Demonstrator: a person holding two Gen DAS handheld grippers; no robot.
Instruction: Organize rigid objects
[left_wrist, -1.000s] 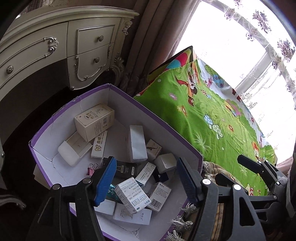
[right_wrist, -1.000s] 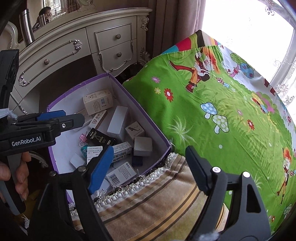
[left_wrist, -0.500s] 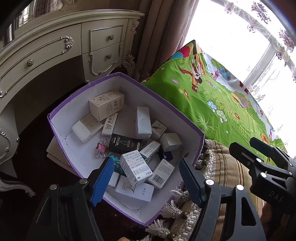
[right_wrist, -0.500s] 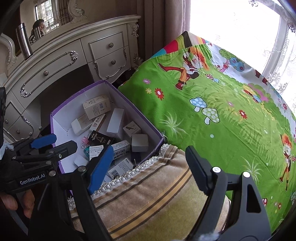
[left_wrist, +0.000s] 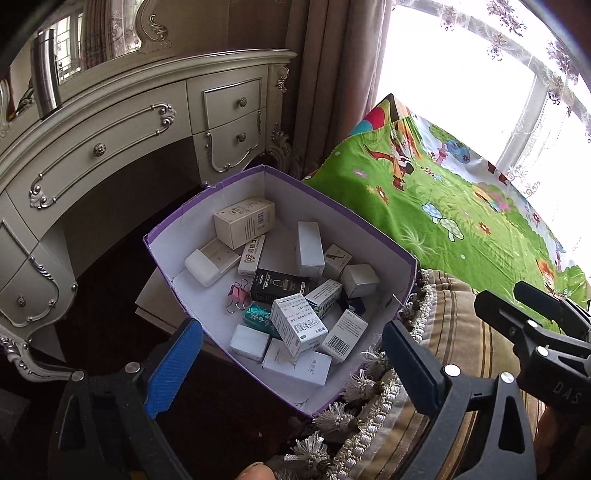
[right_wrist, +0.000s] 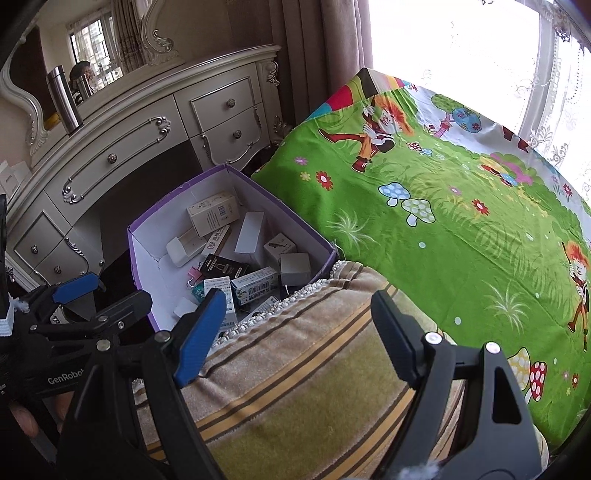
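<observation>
— Two grippers, both empty?
— Both empty. The left gripper (left_wrist: 291, 354) has just been opening and now stands spread wide, nothing between its jaws; through the gap you look down into the purple-edged cardboard box (left_wrist: 354, 218). The right gripper (right_wrist: 295, 328) is open too, a little less wide, over the striped fringed cushion (right_wrist: 295, 387) and holding nothing.
— Where are the things to sort?
— All in the box, which sits beside a ivory dressing table (left_wrist: 110, 140), with the cushion at its near corner and the green cartoon sheet (right_wrist: 461, 229) along its long side. A beige carton (left_wrist: 242, 219) lies tilted toward the far end; a black carton (left_wrist: 279, 285) lies near the middle, with a pink binder clip (left_wrist: 236, 295) just beside it. A blue-and-white medicine box (left_wrist: 297, 325) leans on the pile at the near end, next to a barcoded white box (left_wrist: 343, 334) and a teal packet (left_wrist: 258, 316).
— Does either tool touch them?
— Neither — both are apart from the cartons.
</observation>
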